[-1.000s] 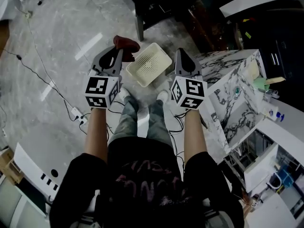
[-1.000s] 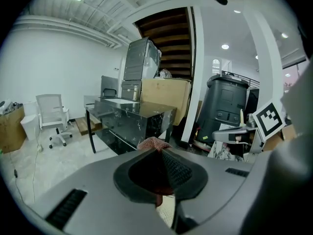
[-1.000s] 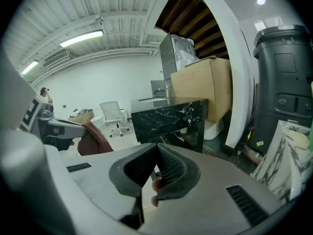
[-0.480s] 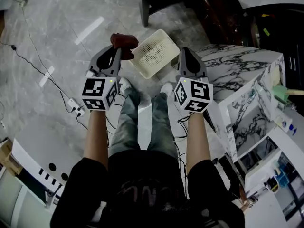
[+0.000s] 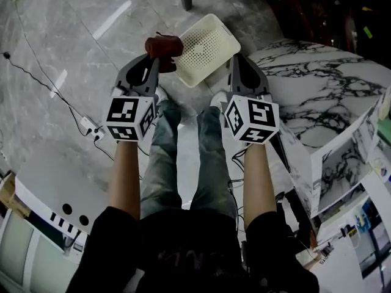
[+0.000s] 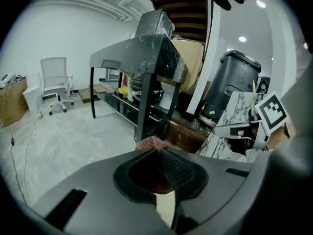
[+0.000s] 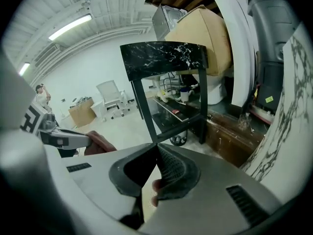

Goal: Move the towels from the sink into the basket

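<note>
**Q.** Where to find the task's thing?

**A.** At the tip of the left tool [image 5: 160, 54], clamped shut on a bunched red-brown towel [image 5: 164, 44]. Visible in the left gripper view too, as reddish cloth [image 6: 151, 143] filling the gap between the jaws. Held at the left rim of the cream basket [image 5: 227, 32], set on the marble floor [image 5: 73, 54]. Not yet over the perforated bottom, and height above the rim impossible to judge.

**Q.** And the other side?

**A.** Right tool [image 5: 243, 66] alongside, jaws drawn together and apparently empty. Small pinkish patch below them in the right gripper view, not identifiable. No sink in any view, only a marble-topped bench [image 5: 317, 96] to the right.

**Q.** How to finish the step well?

**A.** Probably by carrying the towel rightward and forward until wholly over the basket's middle. Then lower before opening, so as not to drape cloth across the rim. Keep the clamp firm until then, given limp cloth likely to sag and catch the edge. Open wide and lift straight up, to avoid dragging clinging weave back out. Hold the right tool clear of the basket's mouth.
</note>
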Demonstrator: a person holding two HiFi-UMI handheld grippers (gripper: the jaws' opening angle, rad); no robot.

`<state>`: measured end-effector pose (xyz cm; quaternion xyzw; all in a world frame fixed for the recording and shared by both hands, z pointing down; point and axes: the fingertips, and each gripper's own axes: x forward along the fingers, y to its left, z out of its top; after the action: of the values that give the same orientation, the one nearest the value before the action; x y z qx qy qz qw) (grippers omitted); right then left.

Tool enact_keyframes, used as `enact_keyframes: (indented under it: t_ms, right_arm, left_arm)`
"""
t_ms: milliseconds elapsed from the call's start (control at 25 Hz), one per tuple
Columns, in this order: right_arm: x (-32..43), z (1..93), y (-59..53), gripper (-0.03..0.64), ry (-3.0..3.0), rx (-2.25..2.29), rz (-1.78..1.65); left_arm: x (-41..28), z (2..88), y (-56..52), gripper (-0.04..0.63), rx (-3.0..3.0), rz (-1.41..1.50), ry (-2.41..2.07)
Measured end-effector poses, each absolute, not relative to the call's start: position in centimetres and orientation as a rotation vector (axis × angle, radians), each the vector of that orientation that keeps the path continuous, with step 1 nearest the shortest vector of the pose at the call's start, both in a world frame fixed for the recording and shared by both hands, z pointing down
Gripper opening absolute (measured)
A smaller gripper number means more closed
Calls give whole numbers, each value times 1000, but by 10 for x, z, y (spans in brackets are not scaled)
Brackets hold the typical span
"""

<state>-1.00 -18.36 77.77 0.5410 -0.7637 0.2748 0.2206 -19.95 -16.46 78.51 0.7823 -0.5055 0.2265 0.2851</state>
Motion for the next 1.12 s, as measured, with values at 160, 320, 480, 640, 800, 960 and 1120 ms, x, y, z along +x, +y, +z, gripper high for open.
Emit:
enact_keyframes:
  t_ms: [160, 320, 480, 640, 800, 960, 1120]
  right_arm:
    - [-7, 801, -178, 15, -2094, 1477, 772]
    - [-2, 828, -174, 15, -2067, 1471, 785]
    - [-4, 857, -164, 15, -2043, 1454, 820]
    - [-1, 879, -155, 15, -2016, 1438, 835]
    - [2, 885, -155, 15, -2005, 1443, 850]
    - [4, 885, -157, 15, -2007, 1448, 856]
    - [6, 886, -156, 15, -2005, 1456, 862]
  left_arm:
    - [-193, 813, -156, 38, 2056, 618, -1333]
    - [-188, 839, -150, 39, 2034, 633, -1314]
    - [-187, 864, -145, 39, 2023, 659, -1290]
    - [-183, 881, -140, 40, 2023, 681, -1261]
    - [-178, 889, -138, 40, 2016, 690, -1243]
    - [-170, 893, -137, 40, 2024, 710, -1220]
    - [-160, 896, -133, 40, 2047, 725, -1183]
